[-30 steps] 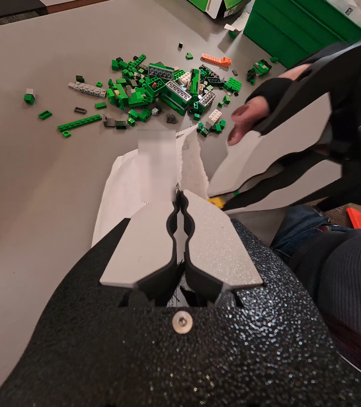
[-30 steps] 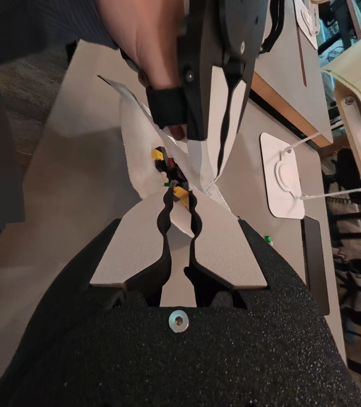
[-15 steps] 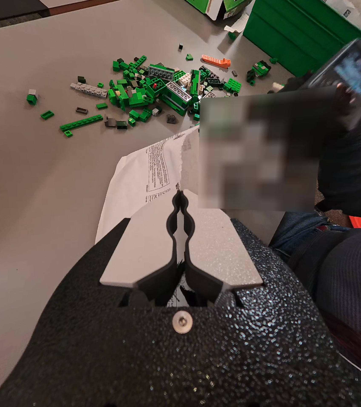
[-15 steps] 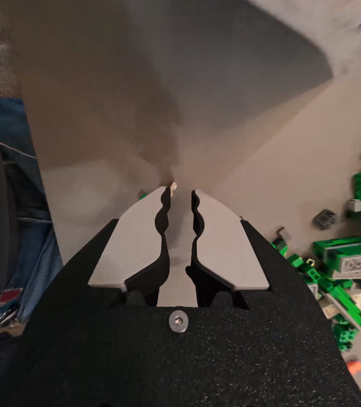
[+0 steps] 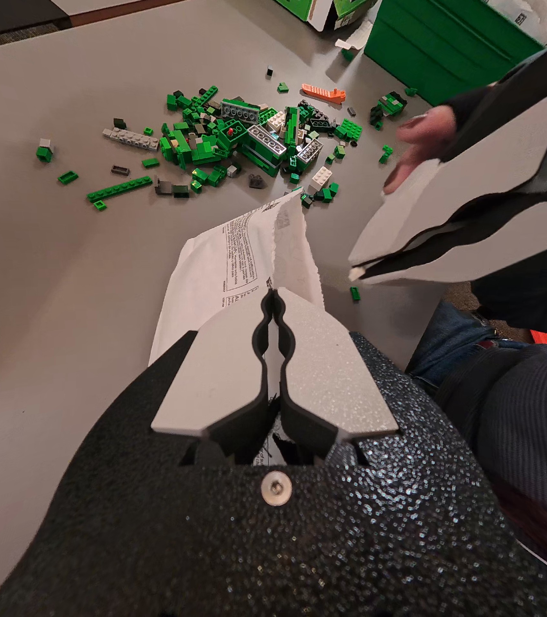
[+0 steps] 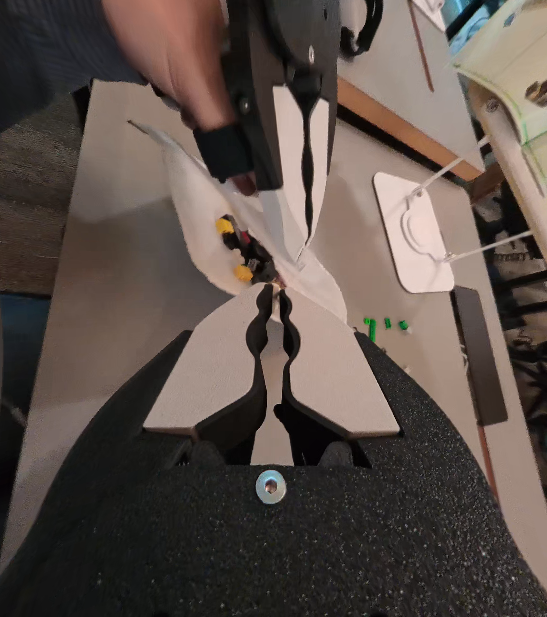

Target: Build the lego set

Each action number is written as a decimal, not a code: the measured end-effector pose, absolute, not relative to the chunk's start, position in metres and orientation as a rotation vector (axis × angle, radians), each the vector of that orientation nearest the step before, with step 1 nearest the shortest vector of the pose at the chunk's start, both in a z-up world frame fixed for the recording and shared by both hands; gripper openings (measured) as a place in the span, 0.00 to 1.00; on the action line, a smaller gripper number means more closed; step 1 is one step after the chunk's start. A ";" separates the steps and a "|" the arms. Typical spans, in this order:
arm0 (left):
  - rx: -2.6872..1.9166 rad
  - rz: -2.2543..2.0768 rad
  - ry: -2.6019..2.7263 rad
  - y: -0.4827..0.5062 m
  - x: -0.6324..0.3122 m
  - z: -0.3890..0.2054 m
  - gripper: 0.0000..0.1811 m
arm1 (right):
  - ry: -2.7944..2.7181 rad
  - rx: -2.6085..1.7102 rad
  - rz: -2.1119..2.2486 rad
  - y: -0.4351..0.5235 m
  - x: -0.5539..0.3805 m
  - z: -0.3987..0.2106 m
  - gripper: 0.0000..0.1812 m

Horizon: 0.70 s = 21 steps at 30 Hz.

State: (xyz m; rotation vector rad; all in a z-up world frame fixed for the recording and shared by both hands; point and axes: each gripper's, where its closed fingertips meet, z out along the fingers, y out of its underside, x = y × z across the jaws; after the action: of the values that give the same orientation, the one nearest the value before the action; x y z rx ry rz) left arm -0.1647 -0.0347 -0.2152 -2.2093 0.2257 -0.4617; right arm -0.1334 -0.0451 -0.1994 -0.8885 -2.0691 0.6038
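Note:
My left gripper (image 5: pixel 272 292) is shut on the torn edge of a white paper bag (image 5: pixel 218 267) and holds it up off the grey table (image 5: pixel 48 267). In the right wrist view the bag (image 6: pixel 198 207) gapes open, with yellow, black and red lego pieces (image 6: pixel 242 253) inside, and the left gripper (image 6: pixel 305 247) pinches its upper edge. My right gripper (image 6: pixel 275 287) is at the bag's mouth, jaws almost together. In the left wrist view the right gripper (image 5: pixel 356 271) pinches a small cream piece (image 5: pixel 353 275) at its tips. A pile of loose green and grey bricks (image 5: pixel 238 140) lies farther back.
An orange brick separator (image 5: pixel 323 91) and green boxes (image 5: pixel 439 46) are behind the pile. A small green piece (image 5: pixel 354 293) lies by the bag. A white pad (image 6: pixel 412 233), a black slab (image 6: pixel 479 354) and stray green bits (image 6: pixel 370 327) sit near the table's end. The person's legs (image 5: pixel 449 340) are at the table edge. My hands' fingertips stand some 4 cm from each other.
My right gripper swung away to the brick pile half a second ago and has come back to the bag's mouth, jaws closer together. The left gripper has kept hold of the bag.

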 end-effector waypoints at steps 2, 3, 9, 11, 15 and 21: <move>-2.208 -0.463 0.224 -0.035 -0.165 -0.215 0.00 | -2.071 -0.890 0.583 -0.046 -0.145 -0.208 0.03; -2.207 -0.462 0.224 -0.036 -0.165 -0.214 0.00 | -2.075 -0.892 0.582 -0.047 -0.149 -0.214 0.03; -2.209 -0.461 0.218 -0.036 -0.167 -0.215 0.00 | -2.102 -0.992 0.596 -0.035 -0.120 -0.223 0.22; -2.209 -0.463 0.216 -0.036 -0.167 -0.215 0.00 | -2.194 -1.129 0.582 -0.025 -0.090 -0.242 0.19; -2.214 -0.463 0.220 -0.036 -0.166 -0.216 0.00 | -2.451 -1.301 0.519 -0.019 -0.041 -0.300 0.15; -2.219 -0.462 0.230 -0.036 -0.164 -0.216 0.00 | -2.577 -1.274 0.512 -0.021 -0.030 -0.327 0.16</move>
State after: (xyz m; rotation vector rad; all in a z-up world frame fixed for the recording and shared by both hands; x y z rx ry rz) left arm -0.1636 -0.0358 -0.2161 -2.2190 0.2302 -0.4617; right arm -0.0296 -0.0207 -0.3271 -1.2742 -2.5766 0.5123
